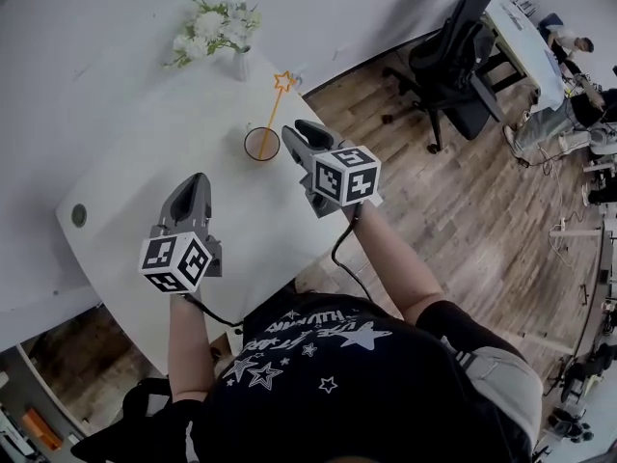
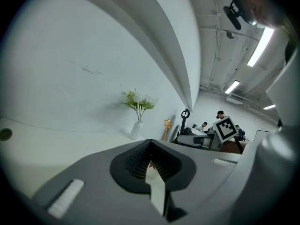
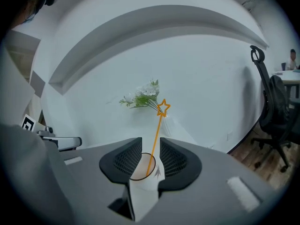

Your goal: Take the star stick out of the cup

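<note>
All of the lifting is left: the star stick leans in the cup, the right gripper spread near it, the left gripper pressed together, empty.

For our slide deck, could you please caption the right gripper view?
Open right tongs frame the white cup, its orange star stick leaning out, flowers behind.

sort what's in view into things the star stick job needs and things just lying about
For the job:
- star stick, standing in the cup
- right hand-held gripper, open, close to the cup

Just lying about:
- vase of white flowers at the far edge of the table
- left hand-held gripper, shut, holding nothing
- office chair on the floor
</note>
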### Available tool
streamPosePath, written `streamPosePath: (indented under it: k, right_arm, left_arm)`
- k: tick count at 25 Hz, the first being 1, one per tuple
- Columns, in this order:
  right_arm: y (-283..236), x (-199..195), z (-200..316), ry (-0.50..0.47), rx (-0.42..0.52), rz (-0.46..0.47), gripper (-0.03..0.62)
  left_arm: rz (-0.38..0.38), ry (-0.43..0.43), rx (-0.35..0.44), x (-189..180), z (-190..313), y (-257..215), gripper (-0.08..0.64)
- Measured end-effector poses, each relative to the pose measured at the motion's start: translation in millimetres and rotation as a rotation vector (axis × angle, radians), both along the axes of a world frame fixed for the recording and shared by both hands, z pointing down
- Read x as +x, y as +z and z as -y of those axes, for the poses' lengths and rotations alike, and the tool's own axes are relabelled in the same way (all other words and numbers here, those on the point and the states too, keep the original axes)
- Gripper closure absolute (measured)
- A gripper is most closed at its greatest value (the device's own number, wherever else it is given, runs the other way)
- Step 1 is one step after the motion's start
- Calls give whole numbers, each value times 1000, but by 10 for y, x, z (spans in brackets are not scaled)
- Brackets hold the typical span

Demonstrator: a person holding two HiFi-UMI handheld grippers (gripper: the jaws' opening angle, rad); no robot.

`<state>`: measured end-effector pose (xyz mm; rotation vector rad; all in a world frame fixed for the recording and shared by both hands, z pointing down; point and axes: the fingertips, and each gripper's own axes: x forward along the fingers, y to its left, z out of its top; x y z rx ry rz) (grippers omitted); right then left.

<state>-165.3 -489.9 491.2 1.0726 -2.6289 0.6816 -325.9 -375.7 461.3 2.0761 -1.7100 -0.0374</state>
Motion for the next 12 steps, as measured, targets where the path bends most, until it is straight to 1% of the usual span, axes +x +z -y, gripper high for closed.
streamPosePath:
  k: [4, 12]
  right_arm:
    - [64, -106, 151, 23, -11, -18, 456]
    - [171, -246, 347, 55, -67, 8, 469]
  left_arm:
    - [-2, 17, -15, -27, 60, 84, 560]
    - [-10, 46, -48, -8, 143, 251, 560]
